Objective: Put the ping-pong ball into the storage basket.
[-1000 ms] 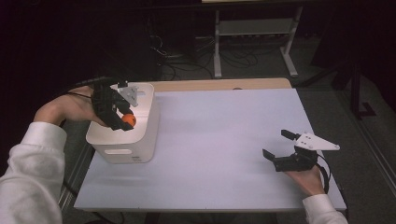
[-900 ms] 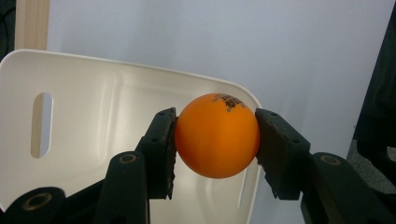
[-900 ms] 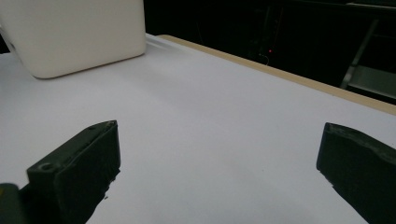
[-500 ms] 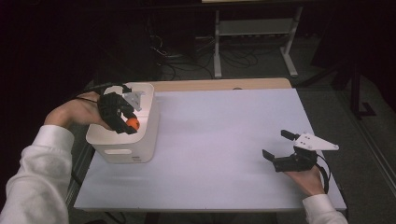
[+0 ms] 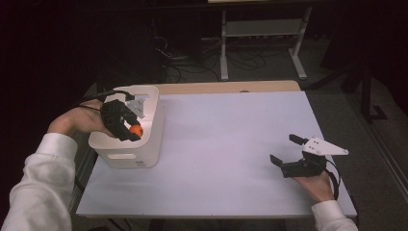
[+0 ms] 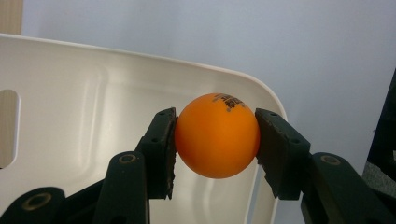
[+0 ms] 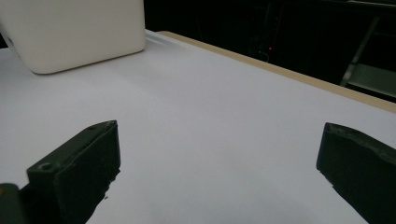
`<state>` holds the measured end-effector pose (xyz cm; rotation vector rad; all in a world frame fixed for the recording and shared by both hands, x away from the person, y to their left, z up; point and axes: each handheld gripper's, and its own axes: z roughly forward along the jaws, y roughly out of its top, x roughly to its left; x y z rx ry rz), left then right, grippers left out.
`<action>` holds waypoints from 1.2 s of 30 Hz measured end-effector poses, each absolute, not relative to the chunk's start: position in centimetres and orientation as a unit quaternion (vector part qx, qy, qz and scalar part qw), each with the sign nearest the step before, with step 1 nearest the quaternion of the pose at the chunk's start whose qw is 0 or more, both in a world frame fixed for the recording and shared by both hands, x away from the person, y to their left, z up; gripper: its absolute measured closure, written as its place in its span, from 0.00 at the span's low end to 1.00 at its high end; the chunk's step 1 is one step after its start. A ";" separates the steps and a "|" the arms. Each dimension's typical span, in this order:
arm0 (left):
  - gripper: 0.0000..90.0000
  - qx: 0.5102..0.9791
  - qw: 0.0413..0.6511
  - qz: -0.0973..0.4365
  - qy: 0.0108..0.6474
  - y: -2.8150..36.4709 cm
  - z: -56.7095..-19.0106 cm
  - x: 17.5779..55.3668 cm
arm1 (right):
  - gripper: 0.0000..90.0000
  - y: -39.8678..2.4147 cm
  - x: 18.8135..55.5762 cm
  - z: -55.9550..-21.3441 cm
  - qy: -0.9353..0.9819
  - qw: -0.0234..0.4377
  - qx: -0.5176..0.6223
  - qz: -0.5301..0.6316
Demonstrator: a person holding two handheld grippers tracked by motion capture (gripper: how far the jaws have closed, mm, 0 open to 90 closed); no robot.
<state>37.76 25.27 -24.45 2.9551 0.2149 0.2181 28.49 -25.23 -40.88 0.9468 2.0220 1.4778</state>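
- Lowered since a second ago, the left gripper [image 5: 129, 126] carries its orange ball [image 6: 217, 135] down over the white bin [image 5: 144, 159].
- Ball sits clamped between both fingers [image 6: 161, 149], directly above the bin's cavity.
- Right gripper [image 5: 287, 155] rests on the desk [image 5: 226, 144], fingers apart.

High view overhead, facing forward; gripper views close, low; all share white bin [image 5: 144, 154].

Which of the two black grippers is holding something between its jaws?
The left gripper, over the white plastic bin: its jaws are shut on a small orange ball. The right gripper has open jaws above the white table.
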 end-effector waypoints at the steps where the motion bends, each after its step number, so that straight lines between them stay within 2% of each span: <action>1: 0.56 0.991 0.083 0.076 0.070 25.3 -24.6 37.8 | 0.00 -25.2 28.5 -40.9 0.735 0.230 0.344 0.537; 36: 0.56 0.990 0.093 0.047 0.098 26.5 -29.4 39.3 | 0.00 -25.2 28.4 -41.1 0.742 0.232 0.346 0.525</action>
